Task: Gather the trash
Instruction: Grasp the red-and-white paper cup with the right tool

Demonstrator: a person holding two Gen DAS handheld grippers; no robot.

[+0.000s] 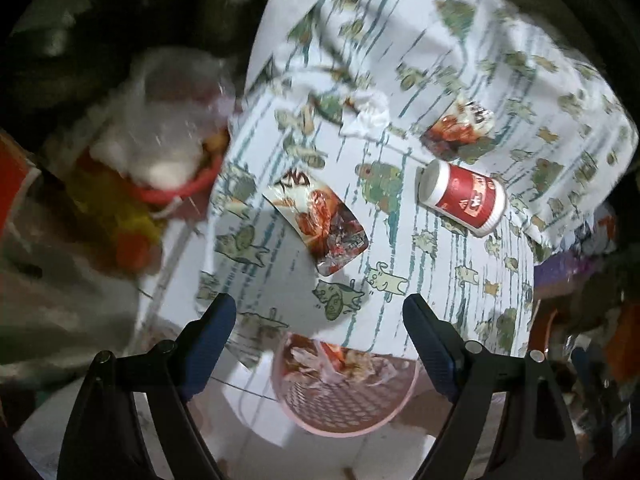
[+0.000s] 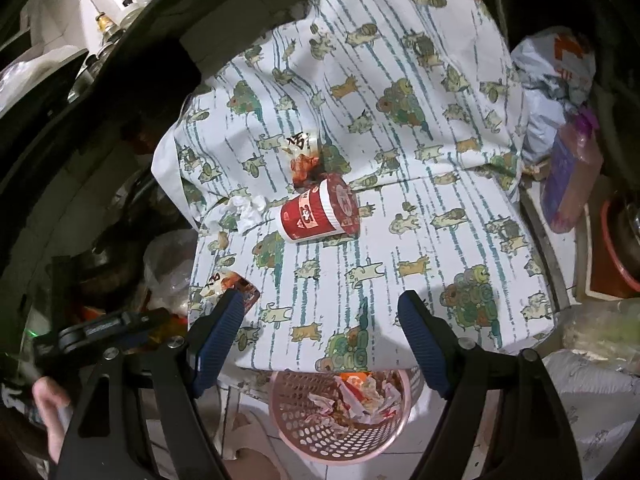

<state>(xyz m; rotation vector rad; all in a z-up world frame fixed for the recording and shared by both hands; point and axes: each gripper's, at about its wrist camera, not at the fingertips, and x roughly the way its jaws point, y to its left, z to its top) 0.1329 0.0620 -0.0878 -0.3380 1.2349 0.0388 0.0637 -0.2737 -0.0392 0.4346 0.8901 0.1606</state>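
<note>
My left gripper (image 1: 318,310) and right gripper (image 2: 320,306): jaws apart, empty | glossy red snack wrapper (image 1: 320,226) flat on patterned cloth (image 1: 460,40), pink mesh bin (image 2: 340,412) below | risk: pads skid, pinching cloth instead.

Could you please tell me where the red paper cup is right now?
The red paper cup lies on its side mid-table on the patterned cloth, between the crumpled tissue and a snack wrapper.

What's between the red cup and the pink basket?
Only bare patterned cloth lies between the red cup and the pink basket; the right wrist view shows it.
</note>
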